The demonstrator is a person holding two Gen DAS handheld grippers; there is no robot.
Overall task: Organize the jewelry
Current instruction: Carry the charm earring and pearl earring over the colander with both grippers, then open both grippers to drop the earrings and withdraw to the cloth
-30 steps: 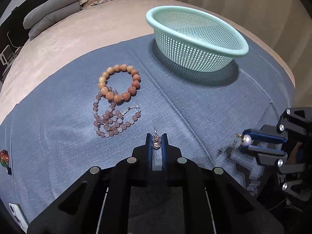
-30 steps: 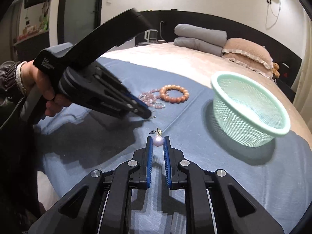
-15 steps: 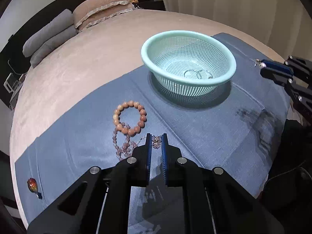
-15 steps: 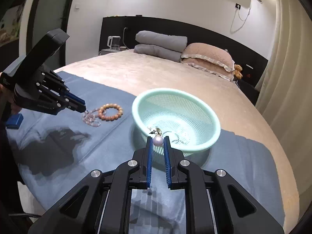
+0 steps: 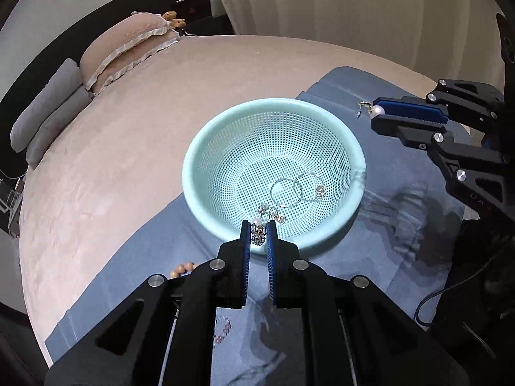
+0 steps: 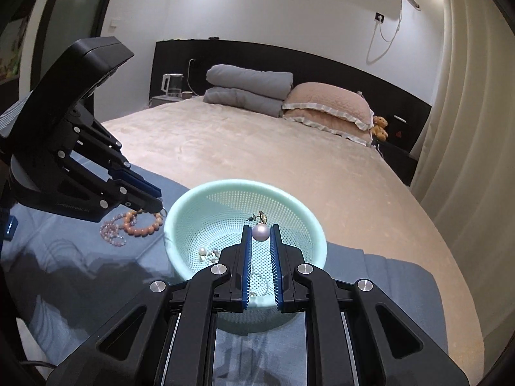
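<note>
Right wrist view — pearl earring [image 6: 260, 232] is pinched between the nearly closed right gripper [image 6: 260, 236], held directly above the basket [image 6: 309, 222]; left gripper [image 5: 258, 234], likewise clamped on a crystal earring [image 5: 258, 232], is poised over the near rim.

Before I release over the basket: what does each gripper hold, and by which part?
Right gripper pinches the pearl earring by its pearl, post free. Left gripper grips a crystal earring by its dangling body.

The basket [image 5: 322, 122] looked like perforated matt plastic; the pearl earring [image 6: 260, 232] was glossy, the blue cloth [image 5: 370, 257] woven.
</note>
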